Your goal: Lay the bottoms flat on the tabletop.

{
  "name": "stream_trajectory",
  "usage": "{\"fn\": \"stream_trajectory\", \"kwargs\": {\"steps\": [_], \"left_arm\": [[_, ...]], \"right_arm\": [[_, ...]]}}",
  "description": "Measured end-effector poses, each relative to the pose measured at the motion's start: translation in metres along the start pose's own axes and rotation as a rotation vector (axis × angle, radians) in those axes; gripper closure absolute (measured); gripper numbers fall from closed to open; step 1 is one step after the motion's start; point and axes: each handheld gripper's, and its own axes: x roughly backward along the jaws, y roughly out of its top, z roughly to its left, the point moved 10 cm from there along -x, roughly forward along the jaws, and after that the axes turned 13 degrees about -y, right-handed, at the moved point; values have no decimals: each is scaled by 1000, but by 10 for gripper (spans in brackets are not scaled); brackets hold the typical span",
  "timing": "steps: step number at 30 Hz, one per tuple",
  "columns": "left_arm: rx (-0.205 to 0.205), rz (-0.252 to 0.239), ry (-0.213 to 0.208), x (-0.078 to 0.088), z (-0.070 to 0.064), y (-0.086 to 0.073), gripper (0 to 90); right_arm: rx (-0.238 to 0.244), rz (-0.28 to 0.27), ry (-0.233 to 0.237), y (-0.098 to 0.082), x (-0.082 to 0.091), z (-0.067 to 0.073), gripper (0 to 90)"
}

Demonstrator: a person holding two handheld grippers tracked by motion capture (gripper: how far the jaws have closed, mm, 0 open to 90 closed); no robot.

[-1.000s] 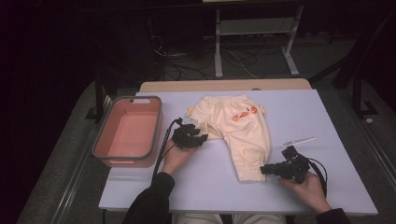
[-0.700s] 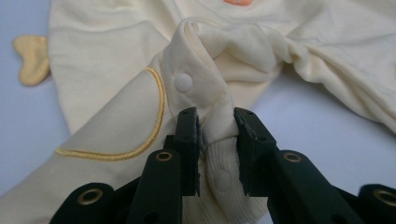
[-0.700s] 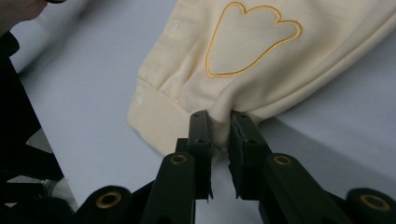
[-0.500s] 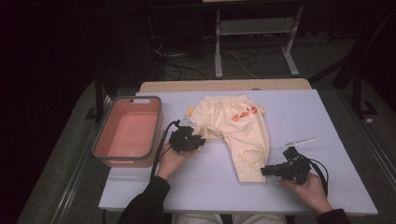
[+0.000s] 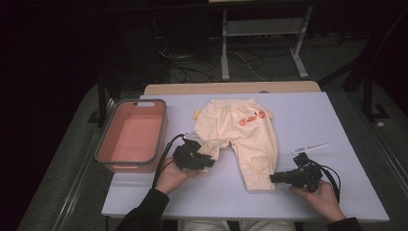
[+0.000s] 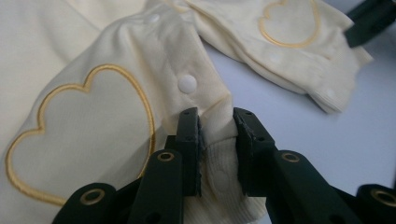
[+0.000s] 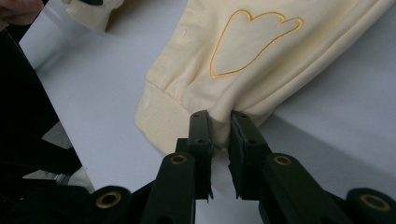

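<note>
Two hands enter from the near edge of the pale lilac table [image 5: 308,125], each holding one black two-jaw gripper. The right gripper [image 5: 273,178] lies low at the near right, jaws clamped on the cuff edge of one leg of the single pair of pale yellow cotton baby trousers [image 5: 243,130]; in the right gripper view [image 7: 219,119] the fabric bunches between the two pads beside an embroidered gold heart outline [image 7: 247,42]. The left gripper [image 5: 208,161], just left of centre, has just been closing its jaws and now pinches the ribbed cuff of the other leg, seen in the left gripper view [image 6: 217,121] with cloth pressed between both pads, next to one white snap button [image 6: 187,83]. Two heart outlines show there, one on each leg. The trousers lie flat at mid-table, waistband away from the person, with two small orange motifs [image 5: 251,118] near the waist. One salmon-pink rectangular plastic tub with a grey rim [image 5: 132,137] stands on the table's left edge, apart from the trousers. One thin clear strip [image 5: 310,147] lies beyond the right gripper.
</note>
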Motion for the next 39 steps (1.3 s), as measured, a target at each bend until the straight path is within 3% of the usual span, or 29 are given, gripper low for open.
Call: {"fn": "stream_trajectory", "kwargs": {"steps": [5, 10, 18, 29, 39], "left_arm": [[-21, 73, -40, -6, -13, -11, 729], [-27, 107, -57, -4, -17, -19, 729], [-27, 129, -66, -2, -20, -26, 727], [-45, 149, -87, -17, -32, -26, 714], [-1, 34, -108, -5, -29, -19, 488]], "right_arm": [[-2, 4, 6, -3, 2, 0, 784], [2, 13, 15, -6, 4, 0, 785], [-2, 32, 31, -12, 7, -1, 784], [-3, 45, 33, -17, 11, -3, 784], [12, 24, 22, -15, 13, -1, 674]]}}
